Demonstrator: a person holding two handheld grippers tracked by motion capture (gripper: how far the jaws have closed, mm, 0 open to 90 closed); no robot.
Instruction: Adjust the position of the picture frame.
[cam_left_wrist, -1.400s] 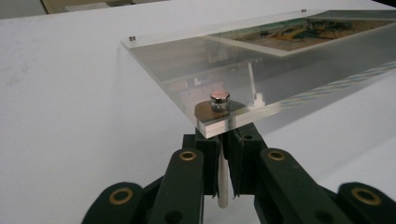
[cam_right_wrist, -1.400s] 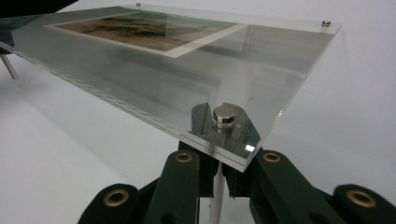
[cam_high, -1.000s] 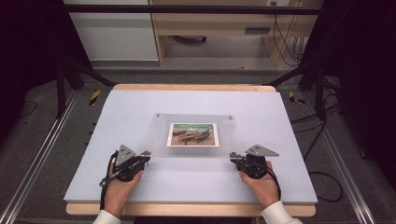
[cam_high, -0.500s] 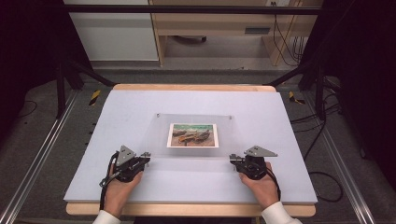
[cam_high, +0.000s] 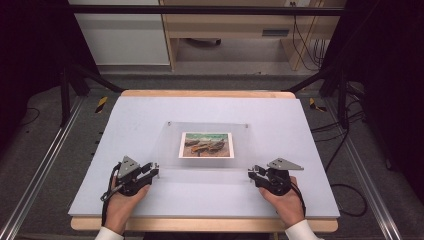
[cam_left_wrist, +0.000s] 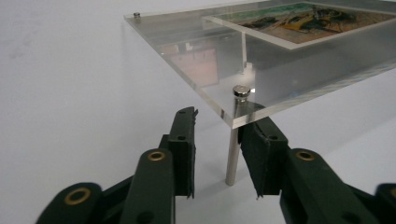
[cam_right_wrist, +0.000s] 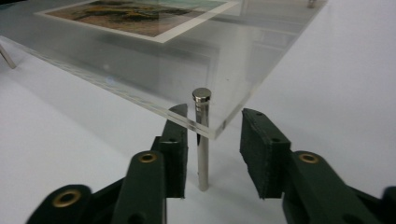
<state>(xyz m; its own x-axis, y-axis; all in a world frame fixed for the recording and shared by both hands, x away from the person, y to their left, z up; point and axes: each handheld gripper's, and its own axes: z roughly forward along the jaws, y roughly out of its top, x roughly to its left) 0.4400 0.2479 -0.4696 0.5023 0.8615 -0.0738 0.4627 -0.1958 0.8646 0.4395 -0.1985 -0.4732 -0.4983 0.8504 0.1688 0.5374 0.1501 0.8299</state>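
Both hand-held grippers have just been opening their jaws since the earlier frame, each with a metal leg between them. Just ahead of the left hand-held gripper (cam_high: 152, 169), narrowly parted, stands the clear acrylic frame (cam_high: 210, 131) on the bench (cam_high: 150, 110), its near-left leg (cam_left_wrist: 232, 149) between the pads; the right hand-held gripper (cam_high: 252, 173) likewise brackets the near-right leg (cam_right_wrist: 202, 149) without pressing.

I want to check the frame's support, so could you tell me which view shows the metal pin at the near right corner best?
The right gripper view: the pin stands close up, cap to foot, between the right gripper's open jaws. The high view shows only the clear frame's corner, the pin too small to make out. The left gripper view shows another corner's pin.
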